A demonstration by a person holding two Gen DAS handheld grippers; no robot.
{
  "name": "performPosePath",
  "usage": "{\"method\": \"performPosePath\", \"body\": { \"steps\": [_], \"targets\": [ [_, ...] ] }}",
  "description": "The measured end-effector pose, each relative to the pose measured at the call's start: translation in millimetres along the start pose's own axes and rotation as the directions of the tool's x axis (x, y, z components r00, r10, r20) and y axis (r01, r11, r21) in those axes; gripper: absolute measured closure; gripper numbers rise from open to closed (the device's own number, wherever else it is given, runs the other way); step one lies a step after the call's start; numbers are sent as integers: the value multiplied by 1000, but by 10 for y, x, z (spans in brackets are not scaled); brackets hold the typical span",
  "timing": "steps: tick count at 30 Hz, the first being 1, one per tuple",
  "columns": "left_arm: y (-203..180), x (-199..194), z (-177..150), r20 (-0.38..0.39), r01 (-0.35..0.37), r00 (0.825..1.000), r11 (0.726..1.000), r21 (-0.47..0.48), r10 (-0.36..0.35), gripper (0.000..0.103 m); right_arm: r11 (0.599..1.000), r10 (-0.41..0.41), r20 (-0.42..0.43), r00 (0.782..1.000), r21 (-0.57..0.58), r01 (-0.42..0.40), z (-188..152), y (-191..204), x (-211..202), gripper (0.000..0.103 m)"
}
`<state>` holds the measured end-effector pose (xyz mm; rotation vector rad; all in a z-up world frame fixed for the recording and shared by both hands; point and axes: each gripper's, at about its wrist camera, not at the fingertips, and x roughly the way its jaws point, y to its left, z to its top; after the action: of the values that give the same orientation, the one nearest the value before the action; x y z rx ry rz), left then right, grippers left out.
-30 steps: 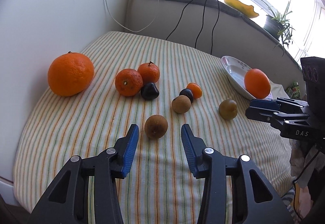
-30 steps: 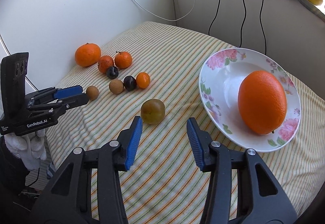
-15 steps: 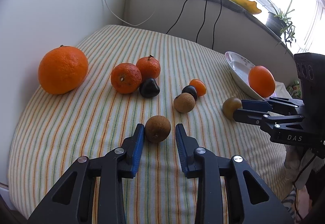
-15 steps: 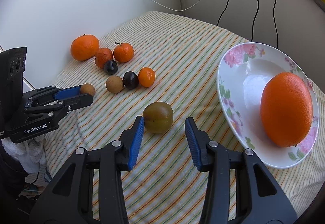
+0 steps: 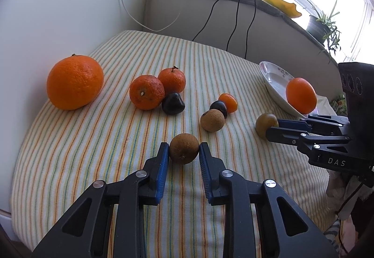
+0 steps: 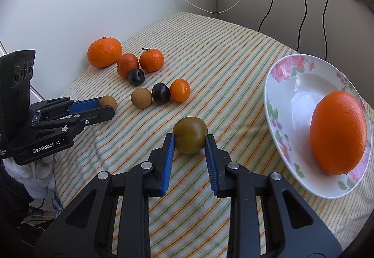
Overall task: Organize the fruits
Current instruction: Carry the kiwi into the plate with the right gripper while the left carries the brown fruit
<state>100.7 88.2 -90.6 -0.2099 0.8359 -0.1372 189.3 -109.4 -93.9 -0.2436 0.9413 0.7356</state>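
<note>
We have a fruit pinched in each gripper. Our left gripper (image 5: 184, 150) is closed on a brown fruit (image 5: 184, 148), both blue pads touching its sides; it sits on the striped cloth (image 5: 93, 152) at the near middle of the table. Our right gripper (image 6: 189, 138) has just been closing, and its pads now press on the green-brown fruit (image 6: 190, 135), which lies on the cloth just left of the plate (image 6: 287, 85). Whether either fruit has left the cloth we cannot tell; both look to be resting on it.

Just beyond the brown fruit lies a second brown one (image 5: 212, 121), touching a dark plum (image 5: 218, 107), which in turn touches a small orange (image 5: 228, 102). Farther left is another cluster: two mandarins (image 5: 147, 92) side by side with a second dark plum (image 5: 173, 106) against them on the near side. At the far left, close to the wall, sits a big orange (image 5: 75, 82), apart from the rest.

The flowered plate stands at the right edge of the table and holds one large oval orange (image 6: 339, 133), lying toward its near right rim.

Behind the table, black cables (image 6: 303, 1) and a white cord (image 5: 126, 3) hang down from a ledge, and a potted plant (image 5: 323, 22) stands by the window at far right.
</note>
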Motion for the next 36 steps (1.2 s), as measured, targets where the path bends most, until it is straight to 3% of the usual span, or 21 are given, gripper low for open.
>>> {"method": "performPosePath", "body": {
  "steps": [7, 19, 36],
  "targets": [
    [-77, -88, 42, 22, 18, 1000, 1000, 13, -18, 79, 1000, 7, 34, 999, 18, -7, -42, -51, -137, 76],
    [-468, -56, 247, 47, 107, 993, 992, 68, -110, 79, 997, -31, 138, 990, 70, 22, -119, -249, -643, 76],
    [-1106, 249, 487, 23, 207, 977, 967, 147, -213, 79, 981, -151, 220, 964, 157, 118, -252, -745, -1155, 76]
  ]
}}
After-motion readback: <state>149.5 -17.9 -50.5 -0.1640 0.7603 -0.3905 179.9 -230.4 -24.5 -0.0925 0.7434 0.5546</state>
